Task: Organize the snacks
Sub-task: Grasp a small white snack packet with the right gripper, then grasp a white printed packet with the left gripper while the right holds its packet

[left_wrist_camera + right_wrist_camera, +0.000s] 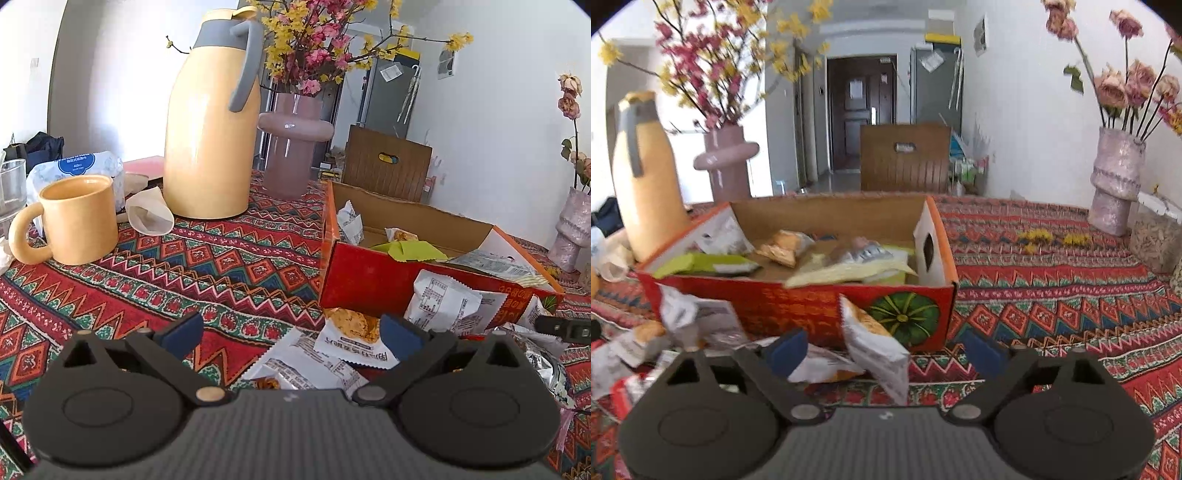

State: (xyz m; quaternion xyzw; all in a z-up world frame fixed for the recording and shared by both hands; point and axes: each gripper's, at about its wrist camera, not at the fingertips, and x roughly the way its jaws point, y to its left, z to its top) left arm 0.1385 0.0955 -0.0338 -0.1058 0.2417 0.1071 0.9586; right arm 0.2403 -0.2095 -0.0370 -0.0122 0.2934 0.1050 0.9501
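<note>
Jaws on both the left gripper (291,334) and right gripper (884,349) are spread, nothing pinched. White crinkly snack packets (875,343) lie loose just ahead, probably next up. Beyond sits the open red cardboard box (798,306), already holding several packets.

walls: white (1027,110) | door: dark, far end (860,110) | chair: brown wooden (905,162) | light: bright daylight
</note>
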